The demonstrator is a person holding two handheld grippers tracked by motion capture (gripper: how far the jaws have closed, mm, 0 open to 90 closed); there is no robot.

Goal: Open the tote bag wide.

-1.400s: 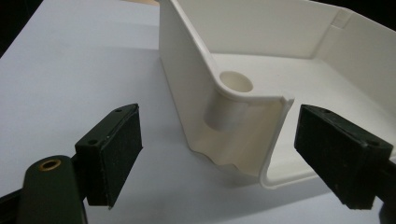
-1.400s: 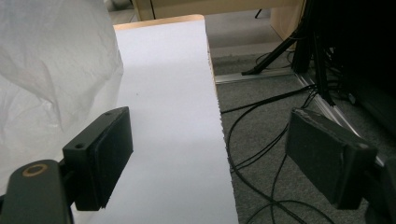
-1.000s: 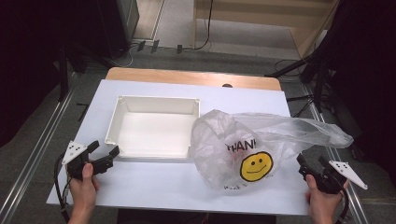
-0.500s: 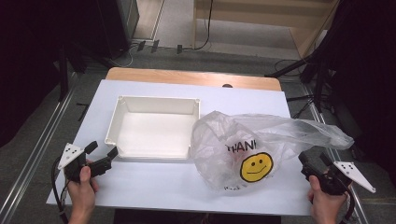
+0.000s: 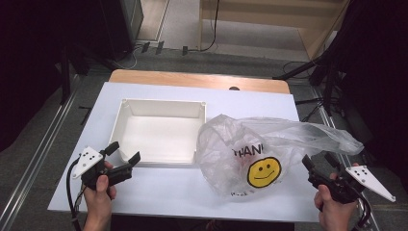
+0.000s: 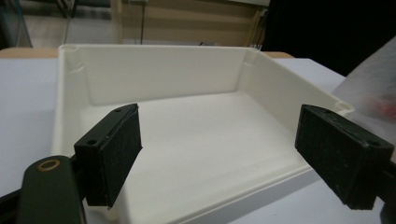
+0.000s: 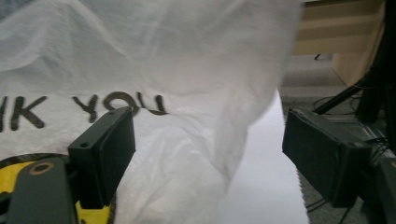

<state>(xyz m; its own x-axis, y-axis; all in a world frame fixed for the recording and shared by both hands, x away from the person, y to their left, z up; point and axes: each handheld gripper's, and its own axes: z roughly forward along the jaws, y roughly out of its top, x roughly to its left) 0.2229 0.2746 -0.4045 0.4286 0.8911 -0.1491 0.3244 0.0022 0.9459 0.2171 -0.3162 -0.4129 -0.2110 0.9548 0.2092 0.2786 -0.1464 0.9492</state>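
Left gripper (image 5: 120,156): held just left of the white tray's (image 5: 126,109) near left corner, jaws spread wide, nothing between them; in the left gripper view the pads (image 6: 113,141) frame the tray's near rim (image 6: 261,184).
White tray: empty, open side up, seated flat on the white table (image 5: 159,190); taken as the landmark for all entries.
Step in hand (judged): the approach, with the plastic bag (image 5: 250,154) probably to be grasped and its contents brought to the tray.
Plastic bag: lying just right of the tray, touching or nearly touching its right wall, with a smiley print and "THANK YOU" lettering facing up; a reddish item is faintly seen inside, identity not determinable.
Bag handles: trailing away from the tray to the far right (image 5: 332,137).
Right gripper (image 5: 318,161): well right of the tray, at the bag's near right edge, jaws wide apart and not clamped; in the right gripper view the loose film (image 7: 196,154) hangs between the pads (image 7: 109,149).
Advice: a bunched fold of film is best taken, not a single layer, since thin film is expected to slip.
Advice: the left gripper is best used to steady the bag's tray-side edge.
Risk: the tray could be nudged if the bag is dragged.
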